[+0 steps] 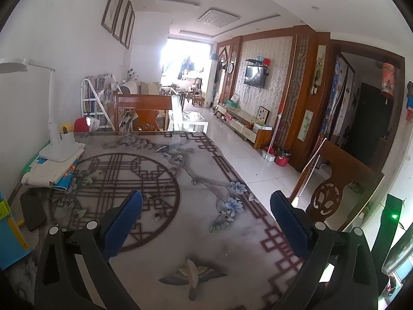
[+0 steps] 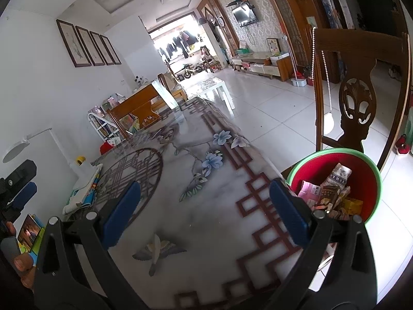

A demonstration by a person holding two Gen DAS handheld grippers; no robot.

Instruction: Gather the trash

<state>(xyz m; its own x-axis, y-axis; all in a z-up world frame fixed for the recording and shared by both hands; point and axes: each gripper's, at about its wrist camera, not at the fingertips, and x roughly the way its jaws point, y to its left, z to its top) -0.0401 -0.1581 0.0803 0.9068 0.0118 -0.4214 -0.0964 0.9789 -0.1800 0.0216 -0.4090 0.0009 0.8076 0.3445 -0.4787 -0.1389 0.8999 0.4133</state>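
Observation:
A red bin with a green rim (image 2: 312, 171) stands at the table's right edge in the right wrist view, holding several wrappers and small boxes (image 2: 333, 193). My right gripper (image 2: 205, 199) is open and empty over the patterned glass table (image 2: 211, 222), its right finger (image 2: 286, 206) just left of the bin. My left gripper (image 1: 206, 206) is open and empty above the same table (image 1: 196, 232). The left gripper also shows at the left edge of the right wrist view (image 2: 20, 193). The bin is out of sight in the left wrist view.
A white desk lamp (image 1: 55, 139) stands on books (image 1: 51, 170) at the table's left. A black flat object (image 1: 33, 213) and a blue toy (image 1: 10, 232) lie near the left edge. A wooden chair (image 2: 358, 87) stands behind the bin; another chair (image 1: 142, 111) is at the far end.

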